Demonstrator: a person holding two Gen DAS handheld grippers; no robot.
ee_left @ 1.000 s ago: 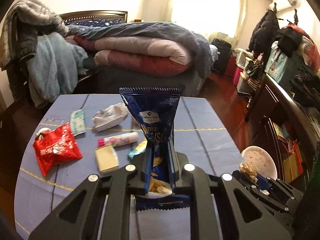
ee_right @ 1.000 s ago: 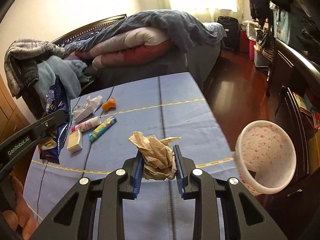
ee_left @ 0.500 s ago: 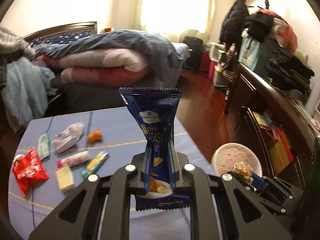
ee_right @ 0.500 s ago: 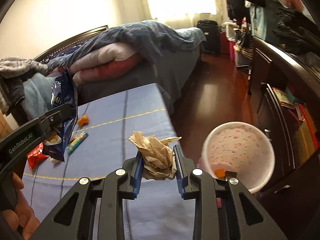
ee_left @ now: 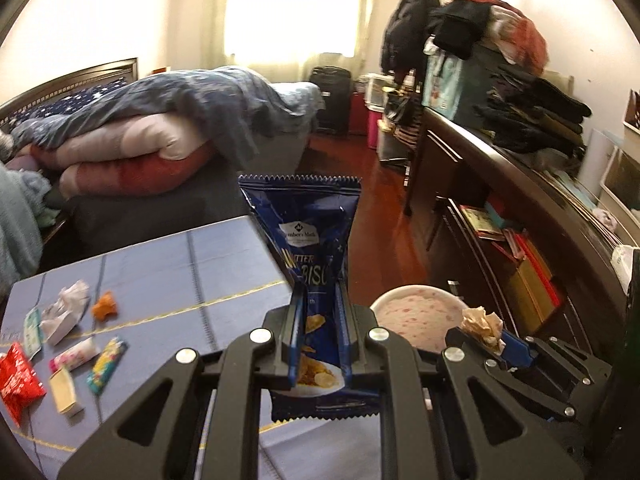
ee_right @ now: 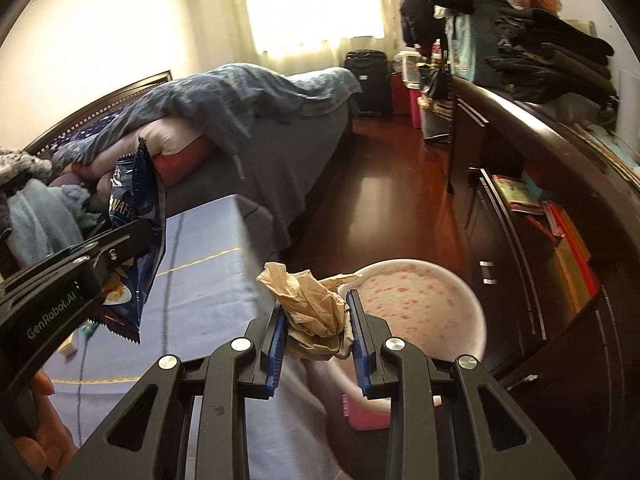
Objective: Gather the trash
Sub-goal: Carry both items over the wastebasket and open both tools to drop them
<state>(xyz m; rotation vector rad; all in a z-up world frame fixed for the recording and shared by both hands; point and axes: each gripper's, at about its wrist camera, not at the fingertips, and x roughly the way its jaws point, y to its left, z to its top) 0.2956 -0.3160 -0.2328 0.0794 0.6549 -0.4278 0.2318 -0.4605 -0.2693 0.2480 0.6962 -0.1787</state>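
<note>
My left gripper [ee_left: 318,296] is shut on a blue snack bag [ee_left: 306,232] and holds it upright above the table's right end; the bag also shows in the right wrist view [ee_right: 134,216]. My right gripper [ee_right: 316,300] is shut on a crumpled brown paper napkin [ee_right: 312,300], held at the rim of a white bin with pink speckles [ee_right: 420,300] beside the table. The bin [ee_left: 416,316] and the napkin [ee_left: 482,322] also show in the left wrist view.
On the blue tablecloth [ee_left: 180,280] lie a red wrapper [ee_left: 18,380], a white tissue [ee_left: 66,310], an orange scrap [ee_left: 105,306], a pink tube [ee_left: 76,356], a colourful wrapper [ee_left: 107,365] and a yellow pack [ee_left: 64,394]. A bed [ee_left: 160,140] stands behind, a dark dresser [ee_left: 520,200] at right.
Both grippers have swung right, away from the table's middle toward the bin. The napkin now sits at the bin's rim. Both grips are unchanged.
</note>
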